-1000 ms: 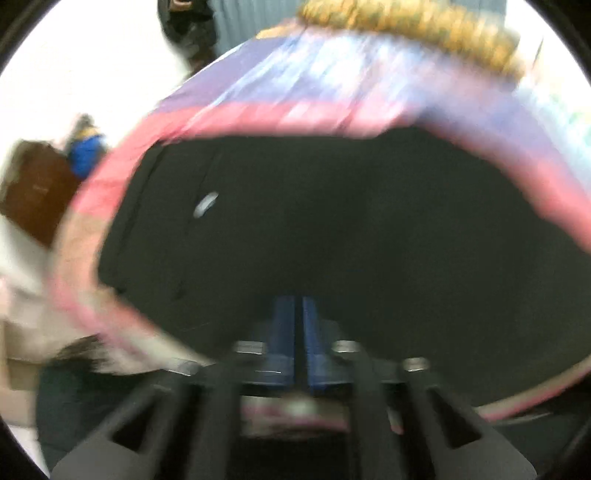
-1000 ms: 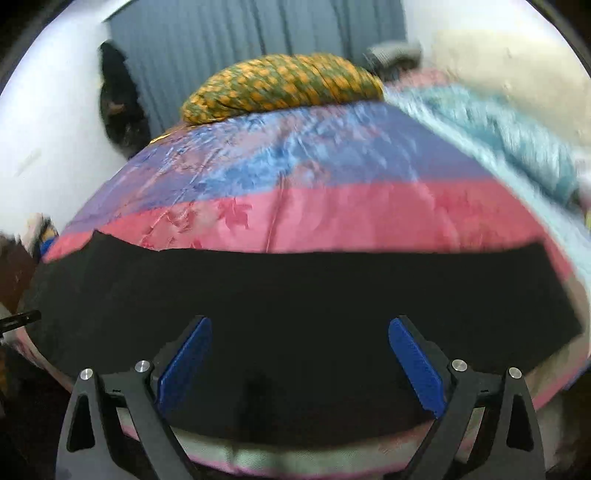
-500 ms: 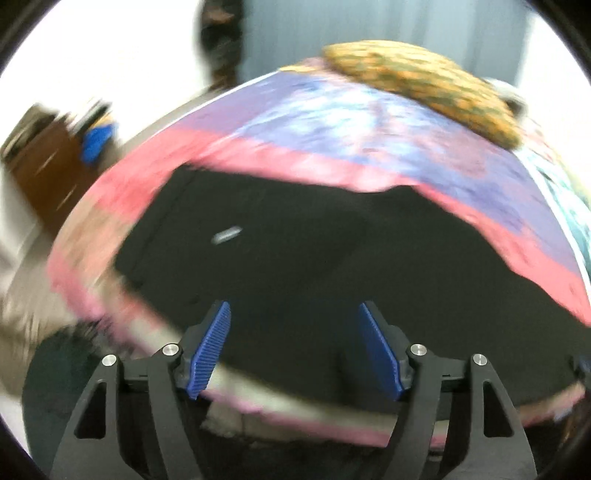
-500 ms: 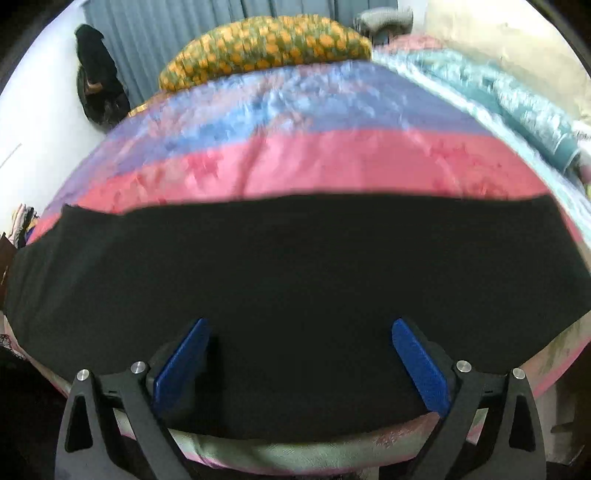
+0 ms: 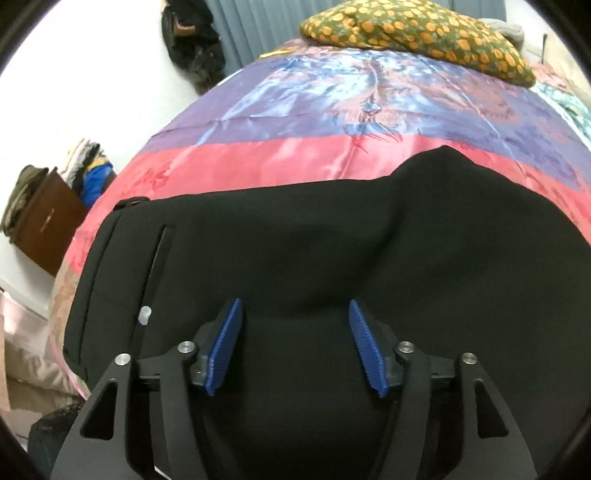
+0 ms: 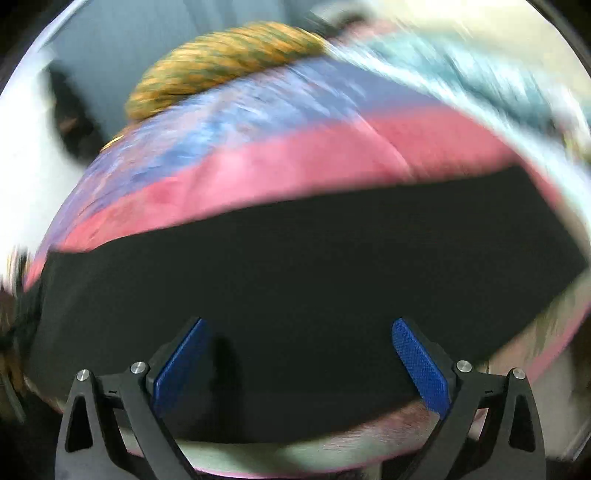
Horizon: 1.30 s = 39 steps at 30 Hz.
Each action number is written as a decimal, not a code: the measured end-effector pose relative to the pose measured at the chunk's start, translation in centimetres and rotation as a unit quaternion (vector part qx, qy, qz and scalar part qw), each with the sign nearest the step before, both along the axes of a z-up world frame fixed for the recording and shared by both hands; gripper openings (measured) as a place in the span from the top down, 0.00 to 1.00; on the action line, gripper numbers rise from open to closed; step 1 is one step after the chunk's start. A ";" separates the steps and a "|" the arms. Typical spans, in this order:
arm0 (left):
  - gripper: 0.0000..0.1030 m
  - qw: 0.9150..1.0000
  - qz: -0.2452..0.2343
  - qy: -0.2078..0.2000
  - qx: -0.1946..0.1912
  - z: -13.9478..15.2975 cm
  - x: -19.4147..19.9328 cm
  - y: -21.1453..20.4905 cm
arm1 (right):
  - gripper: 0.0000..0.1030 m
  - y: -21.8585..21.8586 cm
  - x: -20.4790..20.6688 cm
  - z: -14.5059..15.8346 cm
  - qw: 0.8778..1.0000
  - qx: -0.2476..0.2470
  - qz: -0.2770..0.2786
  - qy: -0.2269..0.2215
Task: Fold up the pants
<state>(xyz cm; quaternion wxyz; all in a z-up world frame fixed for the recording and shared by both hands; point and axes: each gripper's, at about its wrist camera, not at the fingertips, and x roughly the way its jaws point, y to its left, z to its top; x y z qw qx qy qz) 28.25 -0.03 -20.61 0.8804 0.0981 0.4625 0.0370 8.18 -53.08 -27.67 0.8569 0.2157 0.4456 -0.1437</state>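
Black pants (image 5: 295,251) lie flat along the near edge of a bed with a pink, purple and blue cover (image 5: 332,103). In the left wrist view the waistband end with a pocket slit and a small white tag (image 5: 144,315) is at the left. My left gripper (image 5: 295,347) is open and empty, just above the pants. In the blurred right wrist view the pants (image 6: 314,266) stretch as a long black strip across the bed. My right gripper (image 6: 301,360) is wide open and empty over their near edge.
An orange-patterned pillow (image 5: 417,33) lies at the far end of the bed. A teal blanket (image 6: 480,74) is at the right. A brown cabinet with piled clothes (image 5: 48,221) stands at the left by the white wall. Dark clothing (image 5: 192,40) hangs by the curtain.
My left gripper was shut a second ago, has opened, and has come down closer over the pants. My right gripper stayed open and is swinging, blurring its view.
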 end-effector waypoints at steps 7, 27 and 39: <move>0.29 1.000 0.008 -0.005 -0.027 1.1 -2.0 1.6 | 0.00 2.3 1.2 -0.2 0.996 -0.085 0.023 0.024; 0.12 0.992 -0.084 -0.004 -0.097 0.6 -6.6 -3.5 | 0.00 2.5 -0.4 1.8 0.995 -0.098 0.022 -0.015; 0.08 0.993 -0.085 -0.004 -0.079 -0.4 -6.7 -3.6 | 0.00 2.3 0.3 -0.2 0.996 -0.086 0.018 0.010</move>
